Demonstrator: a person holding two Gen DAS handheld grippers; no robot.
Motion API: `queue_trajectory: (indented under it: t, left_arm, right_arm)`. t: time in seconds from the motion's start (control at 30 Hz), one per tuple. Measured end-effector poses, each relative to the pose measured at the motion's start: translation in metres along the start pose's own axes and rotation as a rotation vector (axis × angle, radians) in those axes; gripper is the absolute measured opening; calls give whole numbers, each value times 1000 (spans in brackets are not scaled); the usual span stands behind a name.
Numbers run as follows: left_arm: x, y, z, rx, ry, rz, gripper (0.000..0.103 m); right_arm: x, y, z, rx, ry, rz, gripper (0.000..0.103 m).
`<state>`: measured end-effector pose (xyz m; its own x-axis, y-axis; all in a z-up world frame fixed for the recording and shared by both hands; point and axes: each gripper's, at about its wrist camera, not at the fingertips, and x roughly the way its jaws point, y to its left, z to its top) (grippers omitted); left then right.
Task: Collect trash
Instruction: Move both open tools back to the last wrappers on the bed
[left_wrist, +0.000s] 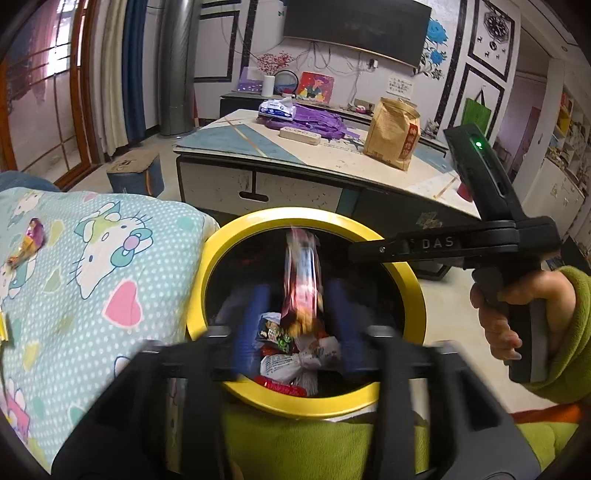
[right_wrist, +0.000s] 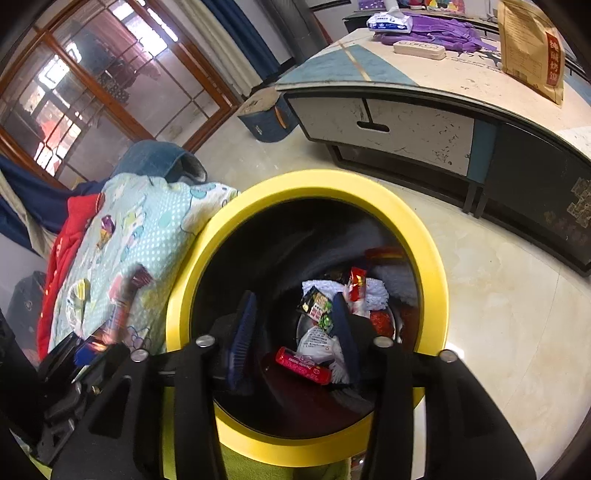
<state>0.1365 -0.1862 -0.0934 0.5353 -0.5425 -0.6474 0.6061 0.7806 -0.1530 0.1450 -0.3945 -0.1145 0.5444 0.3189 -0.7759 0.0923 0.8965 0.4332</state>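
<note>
My left gripper (left_wrist: 295, 325) over yellow-rimmed bin (left_wrist: 413, 291), jaws spread so red wrapper (left_wrist: 301, 280) drops in. Right gripper (right_wrist: 295, 332) jaws spread, empty, also above bin.

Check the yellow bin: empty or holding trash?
Holding trash. The bin has wrappers and a red packet lying at its bottom; it is not full.

You are looking at one yellow-rimmed bin (right_wrist: 430, 258) and two grippers, the left gripper (left_wrist: 301, 306) and the right gripper (right_wrist: 295, 328), hanging over it. One long wrapper (left_wrist: 301, 273) is sitting between the left fingers. On the one low table (left_wrist: 236, 140) you are seeing one brown paper bag (left_wrist: 393, 136), one tissue pack (left_wrist: 277, 109) and one power strip (left_wrist: 300, 135). One cartoon-print blanket (left_wrist: 92, 258) is lying beside the bin.
</note>
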Motion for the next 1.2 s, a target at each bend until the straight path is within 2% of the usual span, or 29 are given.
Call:
queue_trajectory:
  t: [0.07, 0.1, 0.17, 0.3, 0.43, 0.73, 1.2]
  left_arm:
    - [-4, 0, -2, -5, -17, -9, 59]
    - [-6, 1, -3, -3, -21, -2, 66]
    - [-9, 2, -2, -7, -33, 13, 75]
    - [-24, 11, -1, -36, -78, 51, 87]
    - [-36, 24, 2, -74, -97, 101, 89]
    - [-69, 58, 3, -143, -163, 241, 89]
    - [-113, 96, -2, -190, -232, 408, 89]
  right_arm:
    - [-2, 1, 1, -1, -11, 2, 44]
    - [-3, 2, 1, -3, -20, 2, 44]
    - [-6, 5, 2, -13, -35, 4, 46]
    - [-13, 14, 3, -48, -71, 10, 55]
    - [-18, 27, 4, -73, -111, 28, 64]
    - [-33, 53, 4, -150, -218, 44, 75]
    - [-24, 115, -3, -340, -202, 76, 77]
